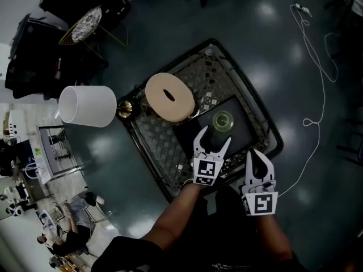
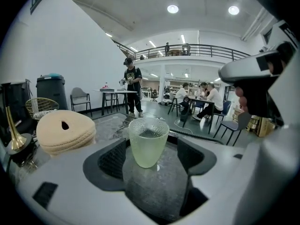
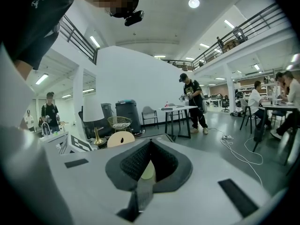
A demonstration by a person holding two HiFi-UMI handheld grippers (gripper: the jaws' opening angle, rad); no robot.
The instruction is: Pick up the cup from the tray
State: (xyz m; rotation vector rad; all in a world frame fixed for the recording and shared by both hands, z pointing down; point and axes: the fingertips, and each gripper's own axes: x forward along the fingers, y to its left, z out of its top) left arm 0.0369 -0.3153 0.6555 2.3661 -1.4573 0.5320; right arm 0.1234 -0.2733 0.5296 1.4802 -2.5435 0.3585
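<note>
Cup [image 2: 148, 142] is not yet gripped: the left gripper [image 2: 149, 162] is wide open with the cup just ahead of its tips and untouched, and the right gripper [image 3: 149, 146] is closed and empty alongside. The open jaws should be advanced level until the mid-wall is centred between the pads, then closed gently and lifted straight, since the tapered wall is likely to slip. The cup is seen upright on the dark tray [image 1: 241, 111] inside a wire basket [image 1: 249, 83], and is pale green, translucent, dimpled and narrower at the base.

Your head view dim, underexposed; dark floor [image 1: 170, 16] carries soft glare patches from overhead lamps. Your gripper views brighter, lit by ceiling spots [image 2: 173, 8]; heavy fisheye bending toward edges, black corners. Cup [image 2: 147, 142] sharp in left gripper view.
</note>
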